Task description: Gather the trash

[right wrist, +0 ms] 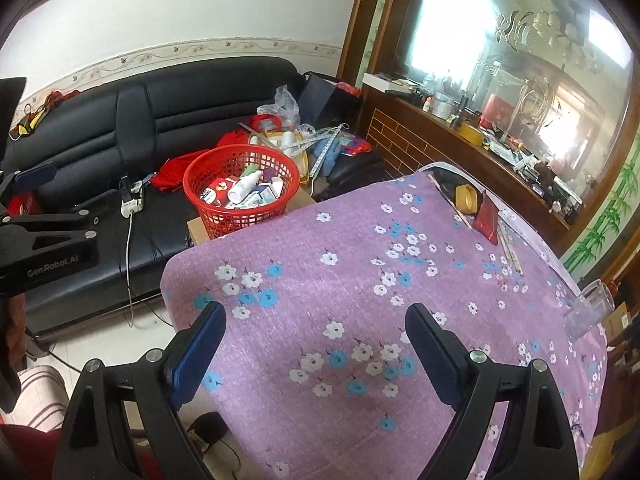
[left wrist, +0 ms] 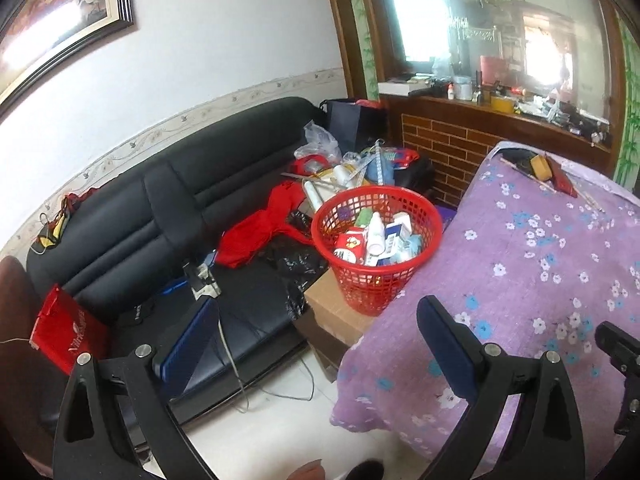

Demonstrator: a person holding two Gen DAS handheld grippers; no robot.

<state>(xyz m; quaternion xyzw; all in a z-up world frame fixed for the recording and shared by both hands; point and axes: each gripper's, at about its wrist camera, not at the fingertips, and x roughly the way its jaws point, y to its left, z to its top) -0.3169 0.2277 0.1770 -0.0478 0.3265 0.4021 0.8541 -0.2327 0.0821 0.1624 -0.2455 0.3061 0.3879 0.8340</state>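
Both of my claws are spread wide with nothing between the blue pads. My right claw (right wrist: 316, 344) hangs over the near end of the bench (right wrist: 360, 288), above its purple flowered cloth, and my left claw (left wrist: 316, 344) hangs off the bench's left edge, over the floor and the front of the black sofa (left wrist: 132, 216); I judge I hold them open and low like this because I am ready to pick up but have nothing marked out yet. The near stretch of cloth shows no trash that I can see. Further out, at the bench's left far corner, the red basket (right wrist: 242, 192) sits on a cardboard box (left wrist: 340, 312), just beside the cloth's edge; that puts it within easy reach of the bench top, which I take to be why it is there. It already holds small cartons and a white bottle (right wrist: 245, 186), so I judge the collecting is well along. On the far right side of the bench lie a yellow roll of tape (right wrist: 466, 198), a red packet (right wrist: 488, 216) and some thin sticks (right wrist: 508, 248), close together; whether any of these counts as trash I cannot tell. A clear glass (right wrist: 590, 314) stands at the bench's right edge. Beyond the basket, the far end of the sofa is heaped with plastic bags (left wrist: 318, 140), red cloth (left wrist: 256, 236) and loose clutter.
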